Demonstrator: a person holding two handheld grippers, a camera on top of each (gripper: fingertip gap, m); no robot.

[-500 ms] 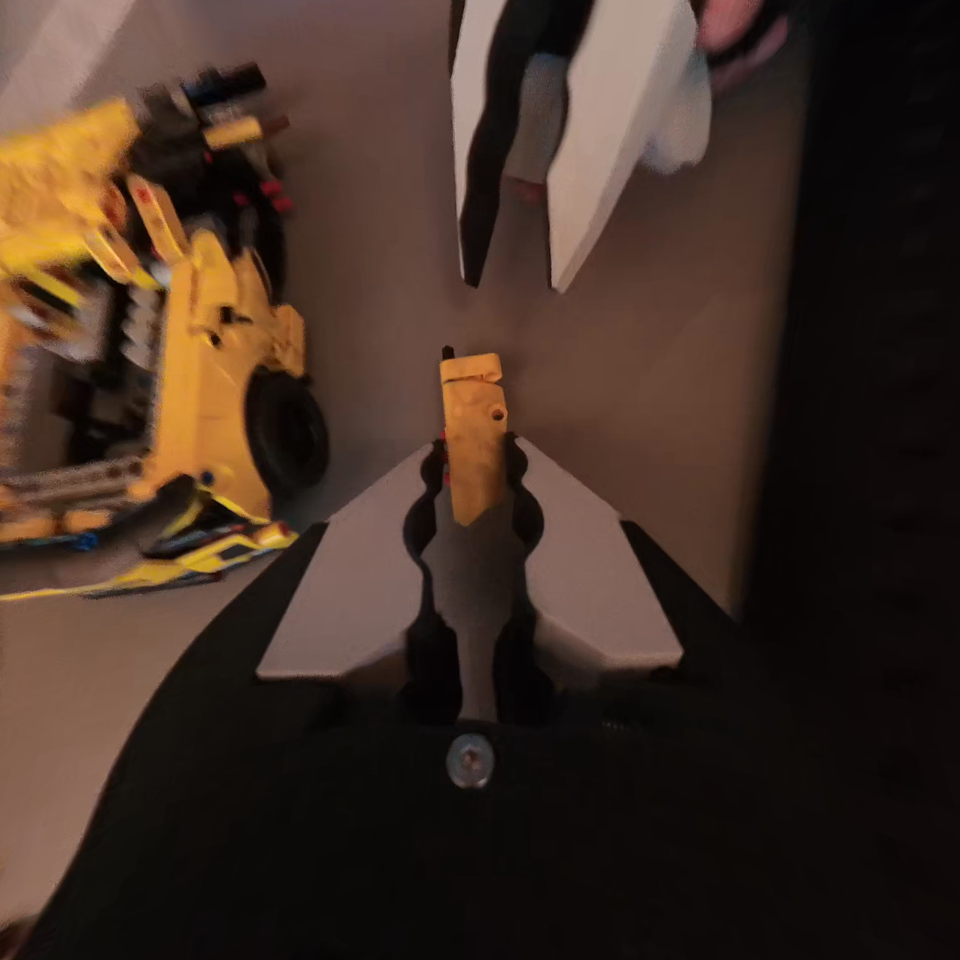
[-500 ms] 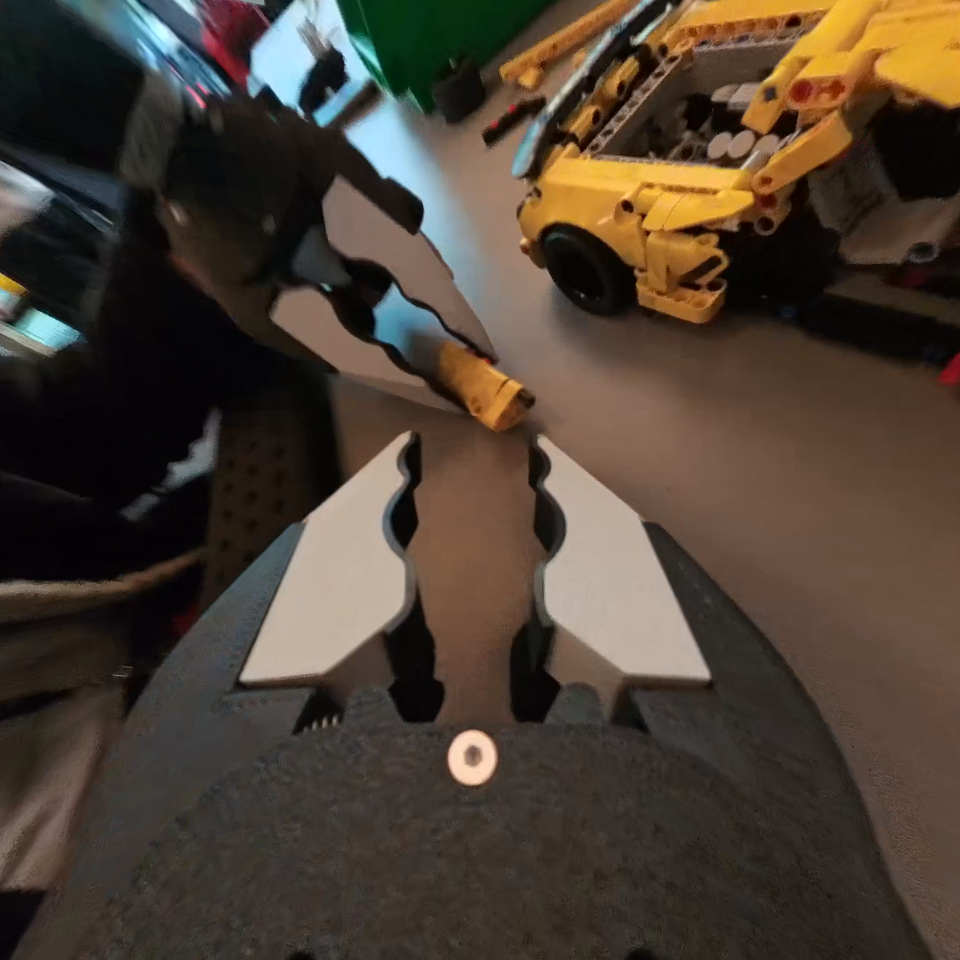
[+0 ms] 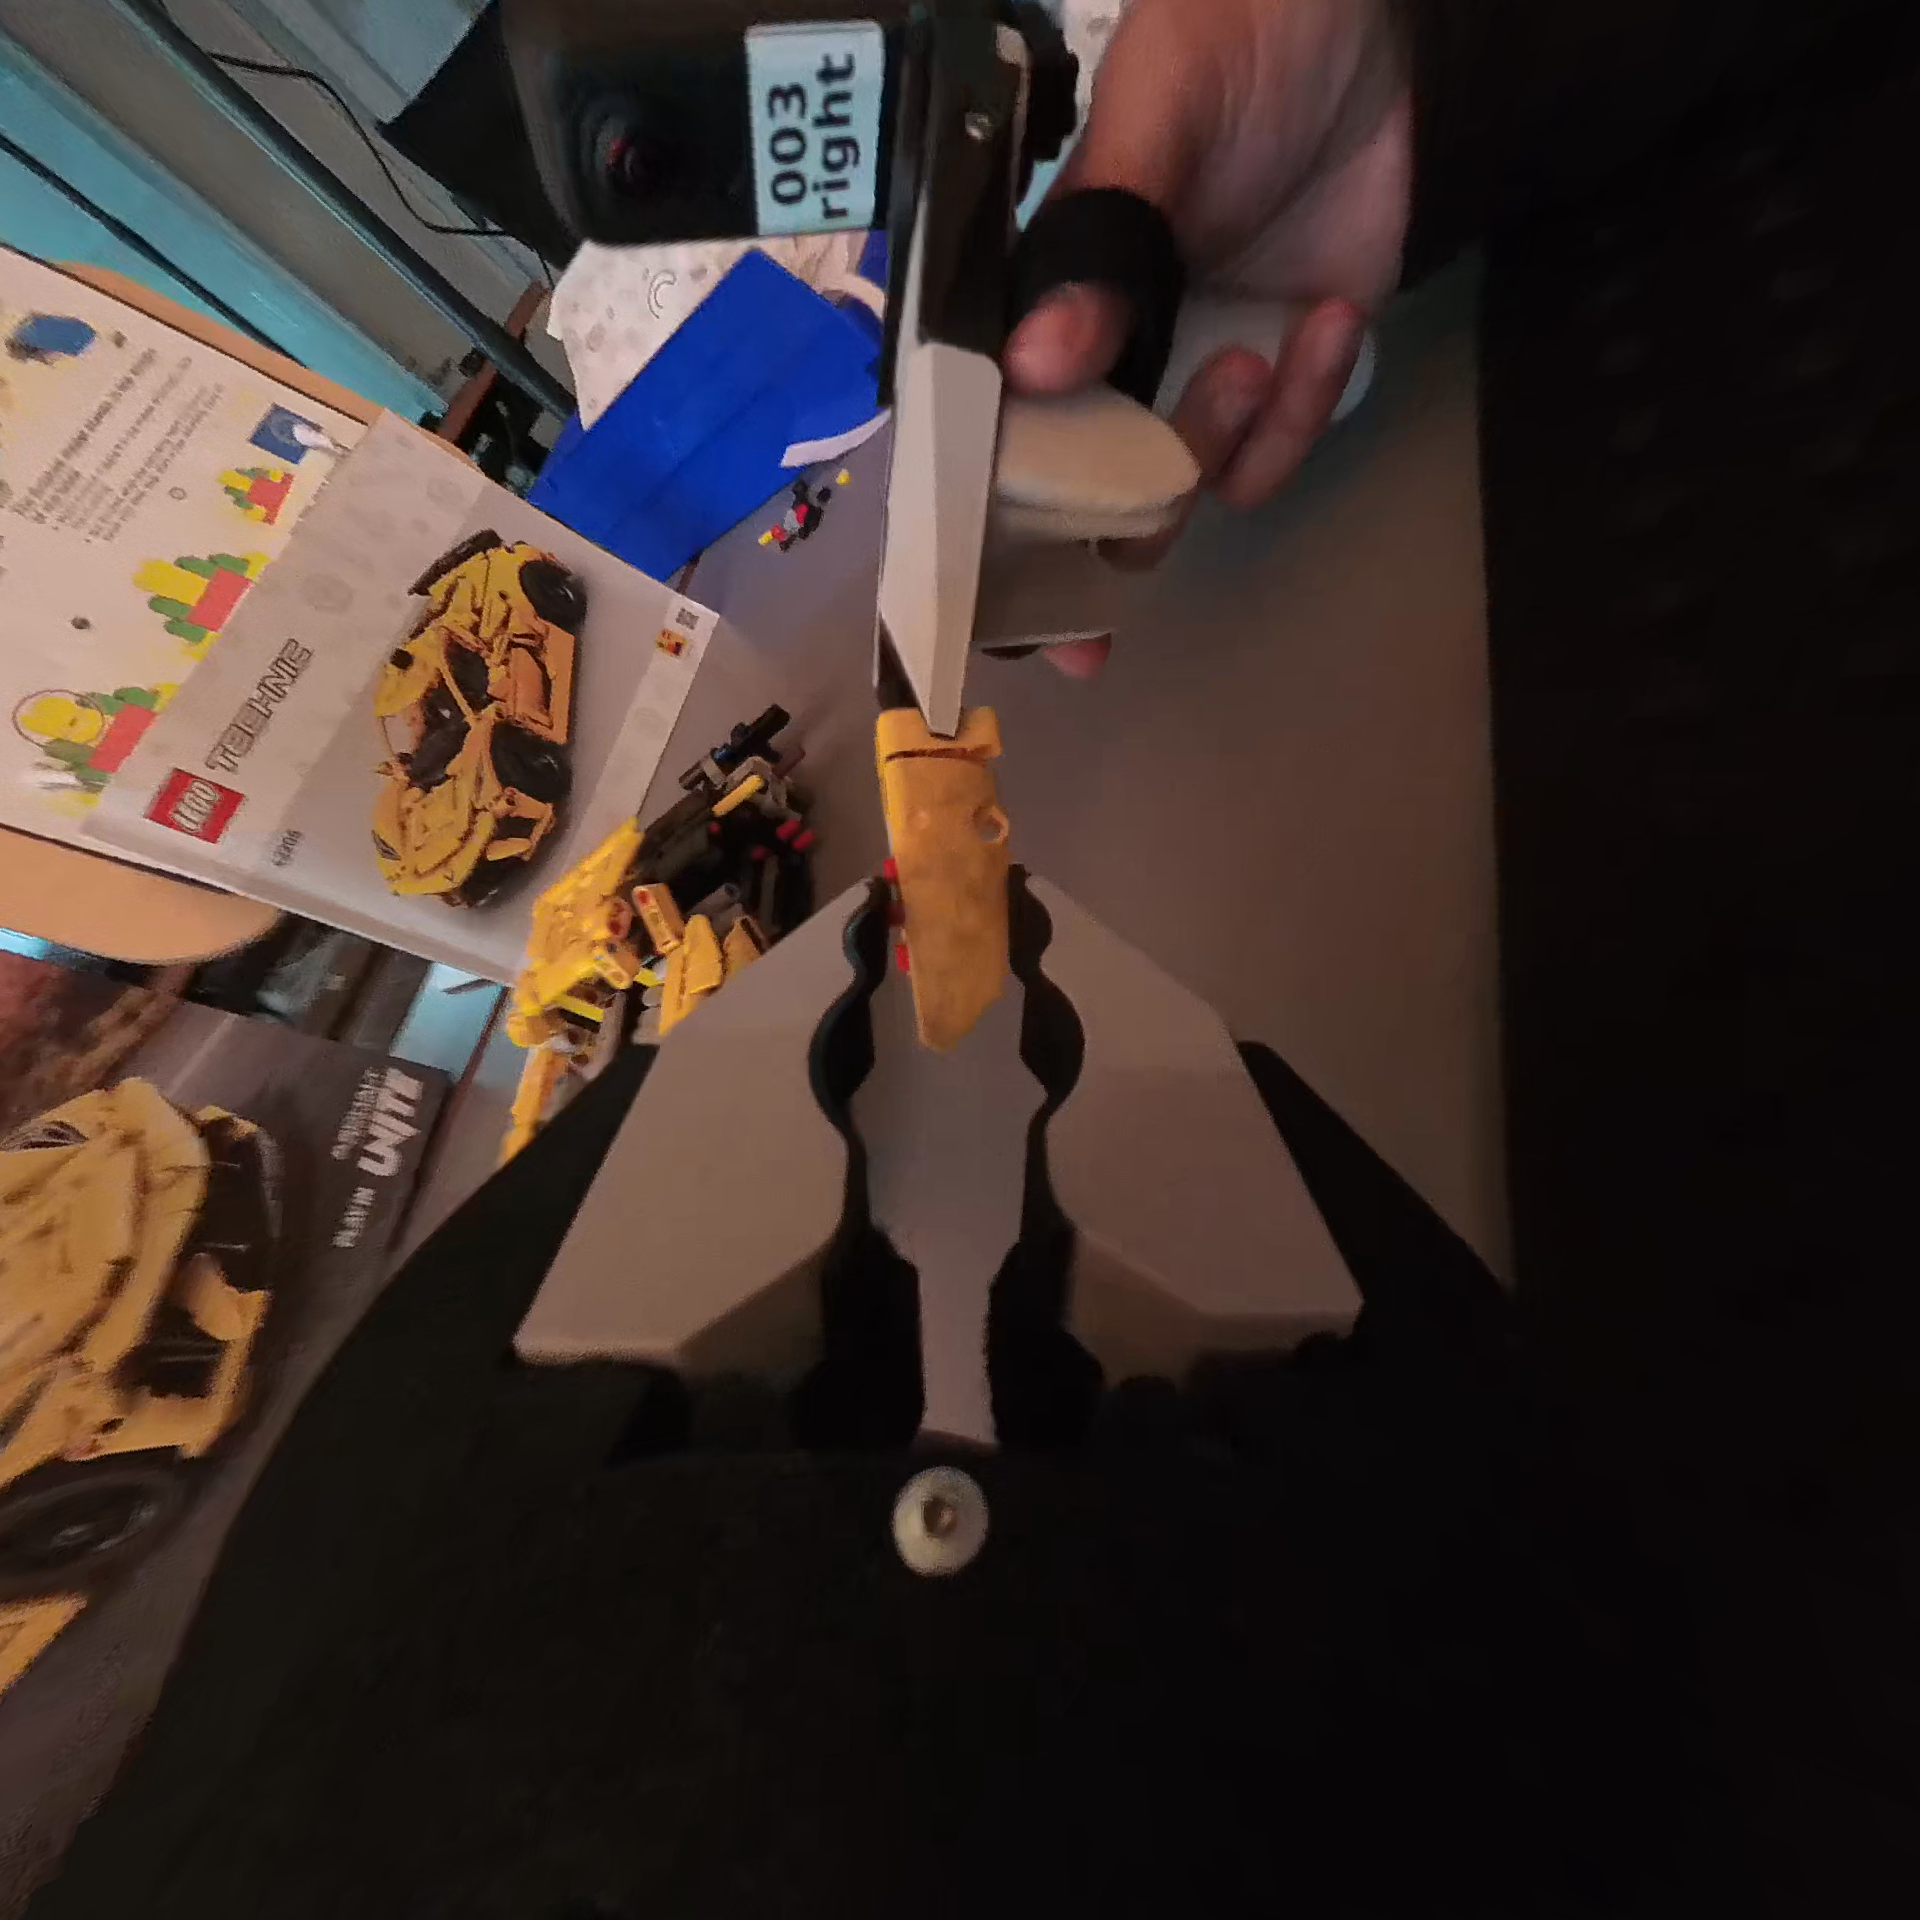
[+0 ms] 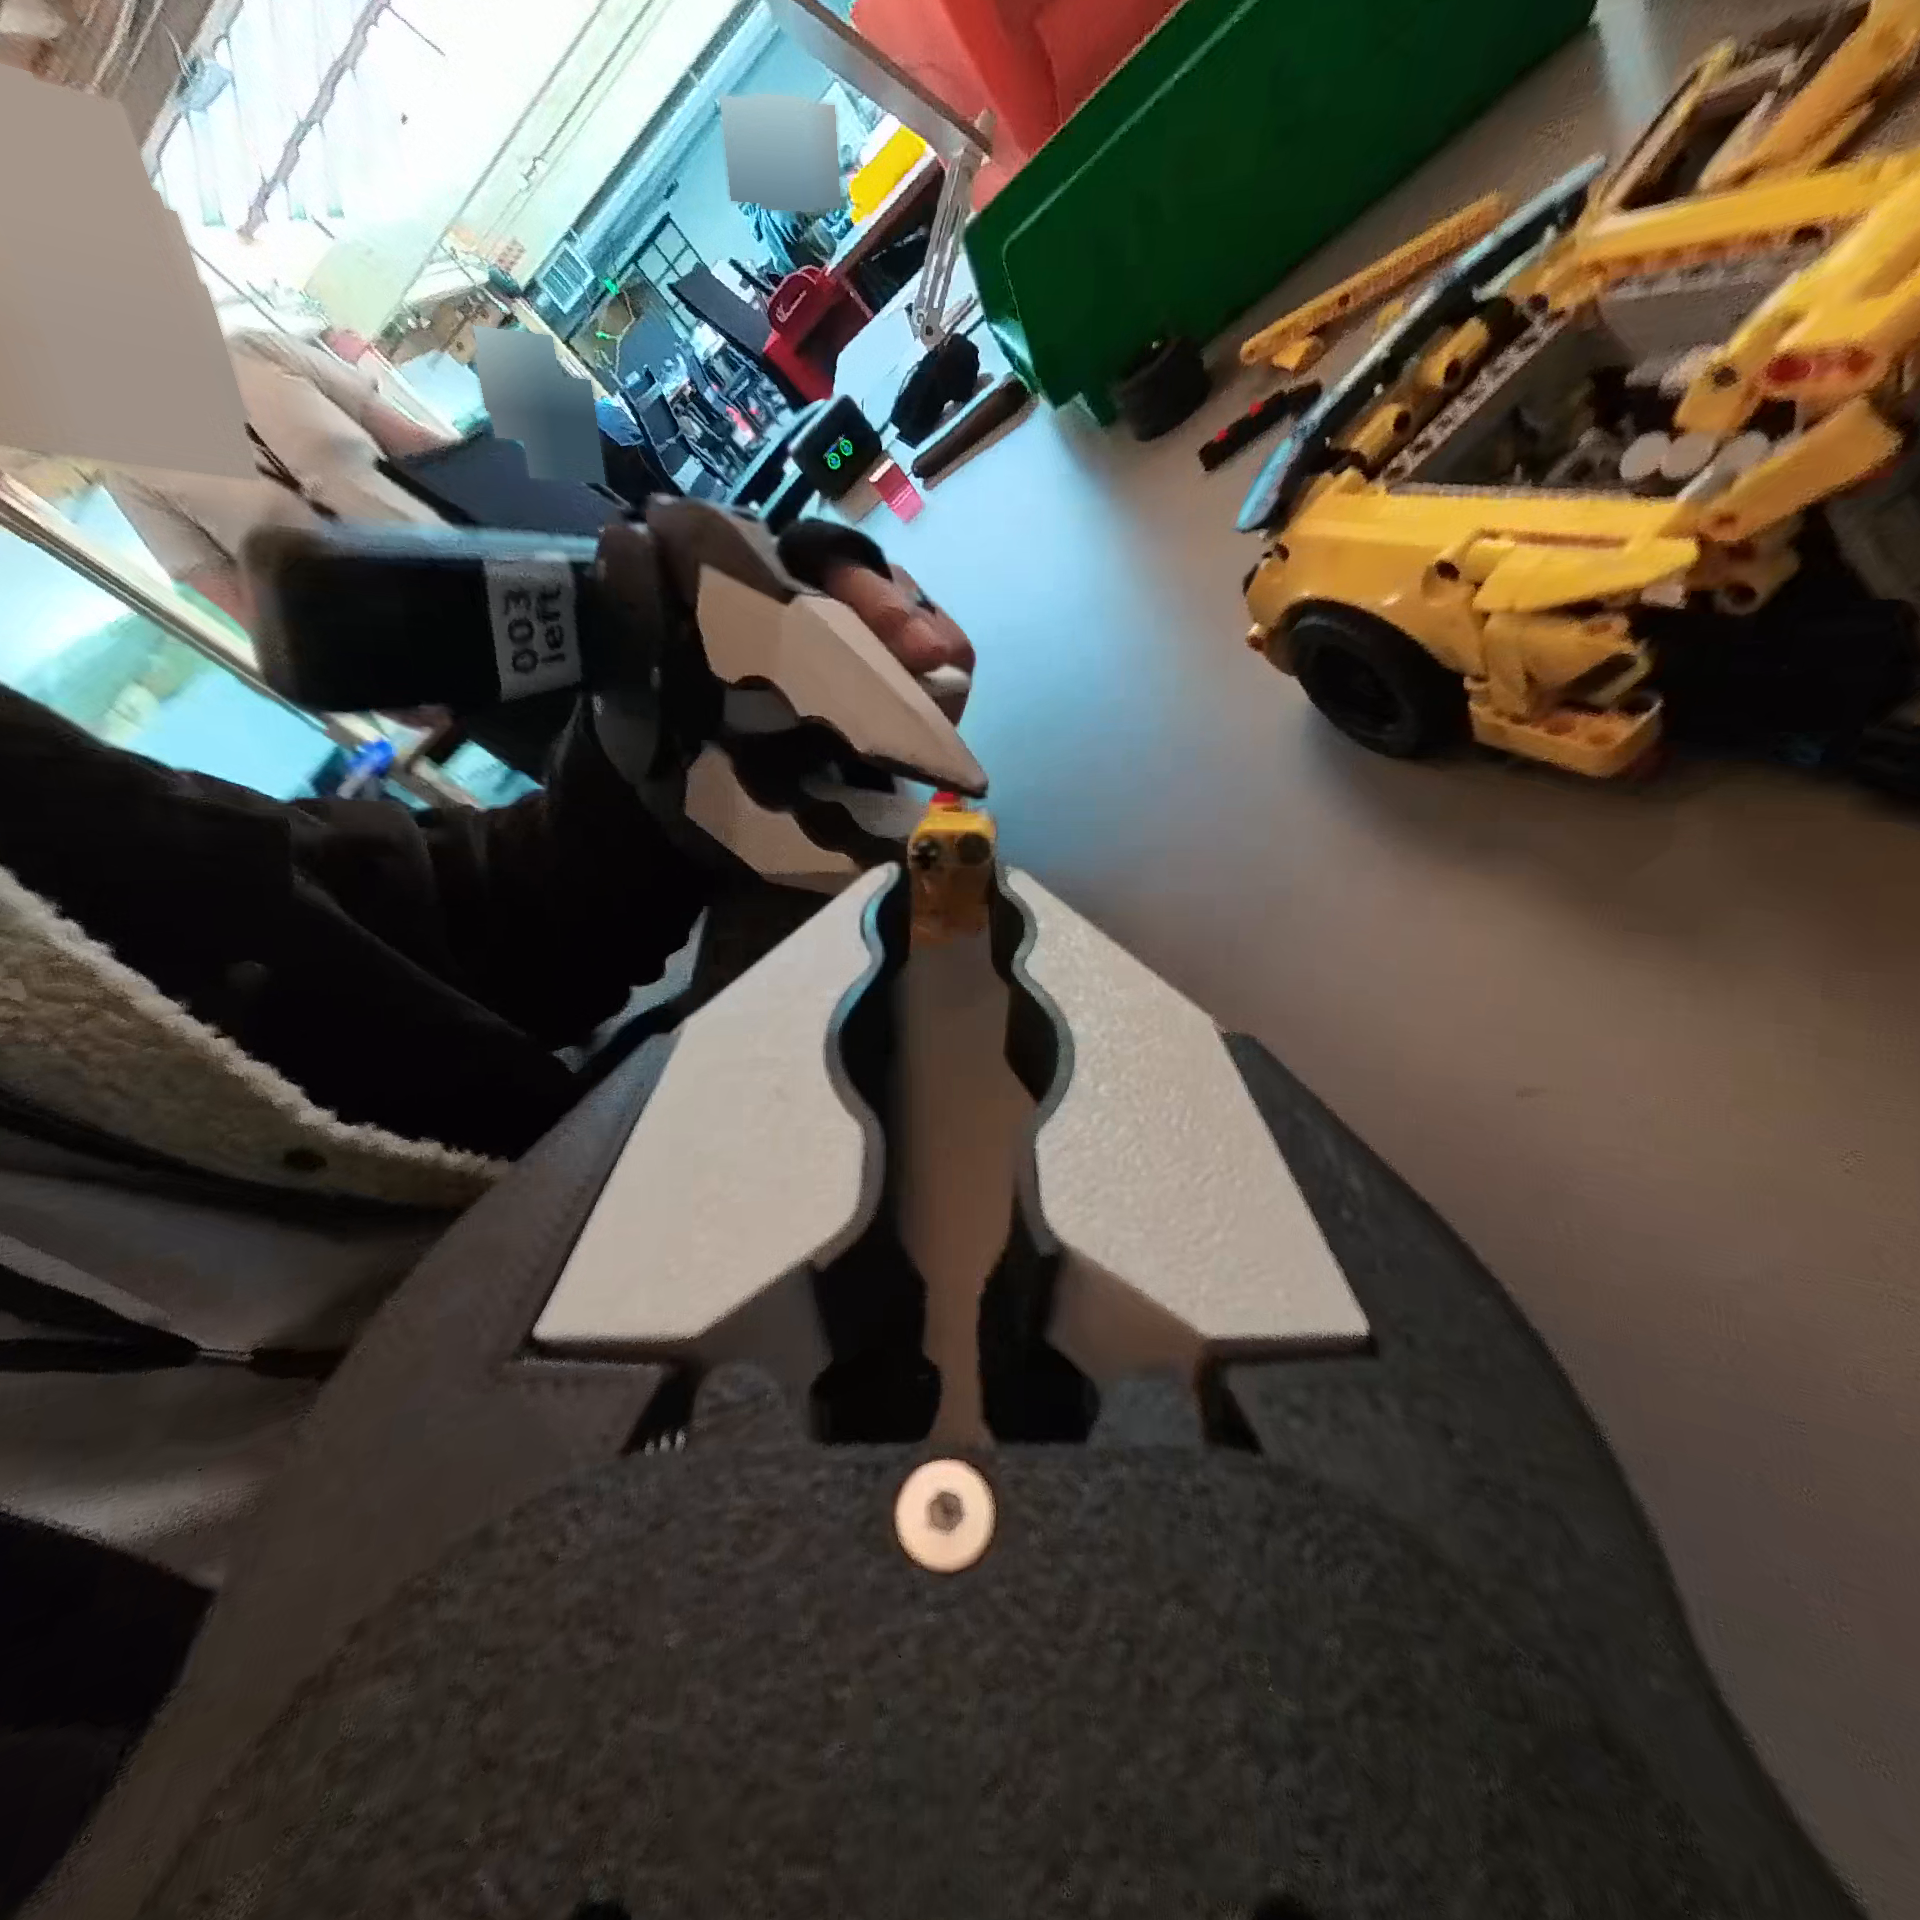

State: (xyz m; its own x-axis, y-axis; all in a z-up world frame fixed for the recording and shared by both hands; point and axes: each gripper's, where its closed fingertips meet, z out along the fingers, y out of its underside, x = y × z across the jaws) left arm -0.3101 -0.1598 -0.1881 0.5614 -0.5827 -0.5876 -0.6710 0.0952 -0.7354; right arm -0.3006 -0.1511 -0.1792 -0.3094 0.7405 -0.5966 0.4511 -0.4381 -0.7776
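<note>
In the left wrist view, the left gripper [image 3: 948,894] is pinching a yellow piece [image 3: 935,790] between its fingertips, holding it in the air over the grey bench [image 3: 1247,831], near the dark edge. The right gripper [image 3: 940,665], held by a hand [image 3: 1247,208], is coming in from the far side, and its tip is touching the piece's far end. An instruction booklet [image 3: 416,707] and a printed box [image 3: 125,1247] are lying toward the other side, with part of the yellow car model [image 3: 644,935] just beside the left finger.

In the right wrist view, the right gripper [image 4: 948,878] is closing its jaws on the same piece [image 4: 951,847], gripping only its very end. The left gripper [image 4: 925,805] is meeting it tip to tip. The car model [image 4: 1558,520] is standing well apart, near a green bin [image 4: 1247,156].

Both grips look shallow. If one gripper twists or pulls while the other is clamping, the piece could pivot out and drop to the bench.

Half a second ago the right jaws were spread and clear of the piece. Now they are pinching it. The left gripper is still holding the piece, though its view has swung off the car toward the booklet.
</note>
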